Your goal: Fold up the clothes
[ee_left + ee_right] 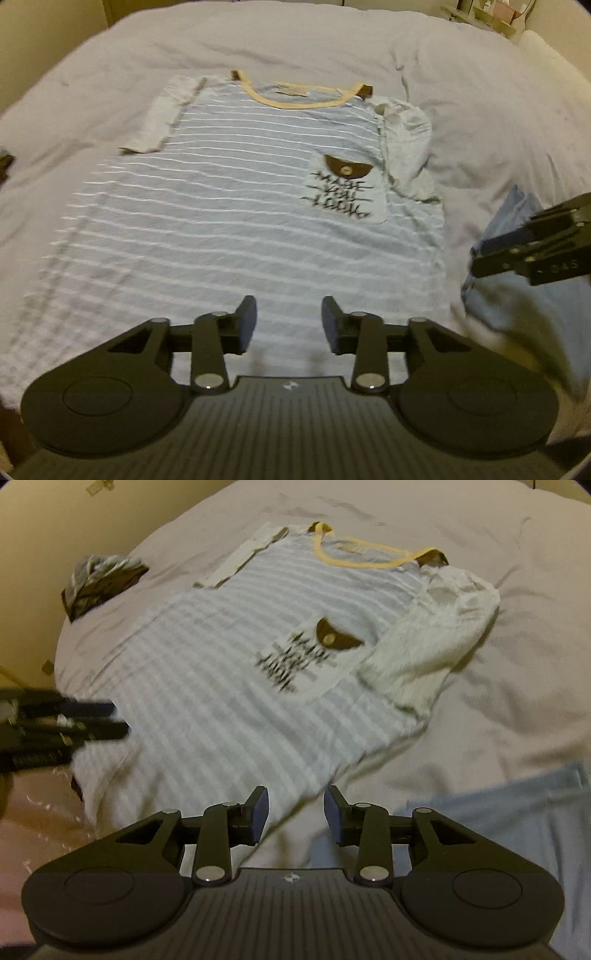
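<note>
A pale blue T-shirt with white stripes point(229, 206) point(229, 672) lies face up on the bed, its yellow collar point(295, 101) point(354, 559) at the far end. Both short sleeves are folded in over the body, and a chest pocket with black lettering point(343, 194) point(295, 657) sits on the right side. My left gripper point(289, 325) hovers open over the shirt's lower hem with nothing between its fingers. My right gripper point(296, 818) hangs open above the hem's right corner, also empty; in the left wrist view it shows at the right edge point(532, 243).
The shirt rests on a light grey duvet point(461, 92) point(517, 683). A light blue garment point(517, 229) point(498, 812) lies to the right of the shirt. A dark patterned bundle of cloth point(99, 579) sits at the bed's far left. Shelves point(491, 14) stand beyond the far right corner.
</note>
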The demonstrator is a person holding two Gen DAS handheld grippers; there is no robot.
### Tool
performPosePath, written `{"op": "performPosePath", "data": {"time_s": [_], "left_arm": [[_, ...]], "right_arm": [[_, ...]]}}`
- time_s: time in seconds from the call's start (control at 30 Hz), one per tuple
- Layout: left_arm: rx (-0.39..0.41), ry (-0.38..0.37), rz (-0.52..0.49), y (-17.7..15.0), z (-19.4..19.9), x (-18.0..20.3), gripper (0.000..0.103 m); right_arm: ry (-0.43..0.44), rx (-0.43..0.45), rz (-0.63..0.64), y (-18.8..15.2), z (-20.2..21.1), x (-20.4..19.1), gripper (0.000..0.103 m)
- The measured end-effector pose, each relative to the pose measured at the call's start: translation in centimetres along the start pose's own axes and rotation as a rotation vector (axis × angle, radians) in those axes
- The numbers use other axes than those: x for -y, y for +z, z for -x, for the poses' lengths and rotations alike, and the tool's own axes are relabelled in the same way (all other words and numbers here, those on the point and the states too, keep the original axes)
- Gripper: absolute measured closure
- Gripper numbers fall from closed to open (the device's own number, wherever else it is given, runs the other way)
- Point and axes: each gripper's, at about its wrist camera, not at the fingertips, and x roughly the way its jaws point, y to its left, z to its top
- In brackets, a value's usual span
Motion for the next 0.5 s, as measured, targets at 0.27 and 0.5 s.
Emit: {"op": "performPosePath", "data": {"time_s": [0.27,0.5], "left_arm": [[0.018,0.027,-0.092,-1.0,3.1,-4.2,0.036],[0.088,-0.053,-0.456,-1.7,2.7,-8.6,0.015]], "right_arm": [[-0.113,0.022,-0.085,-2.8,3.5,-2.5,0.052],[-0.298,0.098,-0.192,-3.5,3.5,-6.9,0.051]]}}
